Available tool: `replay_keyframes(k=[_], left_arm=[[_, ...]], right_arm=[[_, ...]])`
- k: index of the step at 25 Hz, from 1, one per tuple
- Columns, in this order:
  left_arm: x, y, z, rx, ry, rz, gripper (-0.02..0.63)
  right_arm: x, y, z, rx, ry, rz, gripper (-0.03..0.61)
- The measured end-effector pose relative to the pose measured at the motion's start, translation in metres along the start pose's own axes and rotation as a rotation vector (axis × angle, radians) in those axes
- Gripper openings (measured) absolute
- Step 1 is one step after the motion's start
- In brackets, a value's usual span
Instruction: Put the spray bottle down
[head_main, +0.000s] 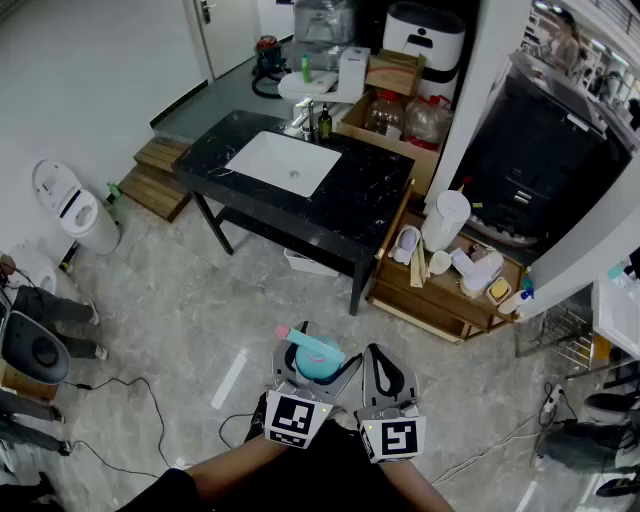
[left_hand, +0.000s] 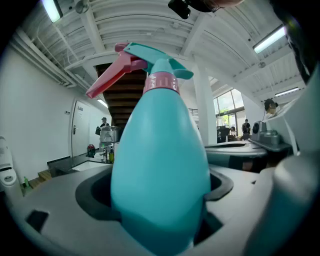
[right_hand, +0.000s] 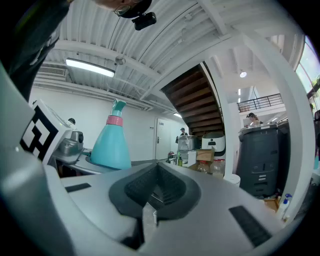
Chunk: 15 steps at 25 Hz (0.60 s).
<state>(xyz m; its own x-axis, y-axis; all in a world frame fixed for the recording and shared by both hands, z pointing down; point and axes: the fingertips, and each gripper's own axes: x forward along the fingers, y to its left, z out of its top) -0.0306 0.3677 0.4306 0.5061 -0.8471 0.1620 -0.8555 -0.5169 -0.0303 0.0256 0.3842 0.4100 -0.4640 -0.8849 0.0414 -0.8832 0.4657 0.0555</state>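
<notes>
Right now the left gripper (head_main: 316, 362) has its 2 jaws spread wide and pressed against the sides of the spray bottle (head_main: 318, 356), gripping the teal body low down. In the left gripper view the spray bottle (left_hand: 160, 170) stands upright between the dark pads and fills most of the picture, its pink trigger (left_hand: 111, 75) pointing to the left. It rests on no surface; in the head view it is up in the air above the grey tiled floor (head_main: 190, 300), close in front of the person's forearms. The right gripper (head_main: 386, 372) sits just beside the left one, on its right. Its jaws (right_hand: 156, 182) are brought together with nothing between them. From the right gripper view the bottle (right_hand: 111, 142) shows off to the left, upright in the other gripper. The black counter (head_main: 365, 205) with its white sink (head_main: 285, 163) stands well apart, further ahead across the floor
</notes>
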Motion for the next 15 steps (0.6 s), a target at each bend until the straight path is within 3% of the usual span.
replay_keyframes(k=[7, 10, 15], left_arm=[[0.007, 0.006, -0.004, -0.001, 0.003, 0.037, 0.46], [0.004, 0.022, -0.002, 0.011, 0.0, 0.063, 0.46], [0.007, 0.047, -0.007, 0.008, -0.001, 0.096, 0.46]], right_arm=[[-0.017, -0.037, -0.004, 0.098, -0.054, -0.103, 0.015], [-0.02, -0.056, -0.013, 0.115, -0.031, -0.151, 0.015], [-0.011, -0.061, -0.026, 0.108, 0.008, -0.151, 0.015]])
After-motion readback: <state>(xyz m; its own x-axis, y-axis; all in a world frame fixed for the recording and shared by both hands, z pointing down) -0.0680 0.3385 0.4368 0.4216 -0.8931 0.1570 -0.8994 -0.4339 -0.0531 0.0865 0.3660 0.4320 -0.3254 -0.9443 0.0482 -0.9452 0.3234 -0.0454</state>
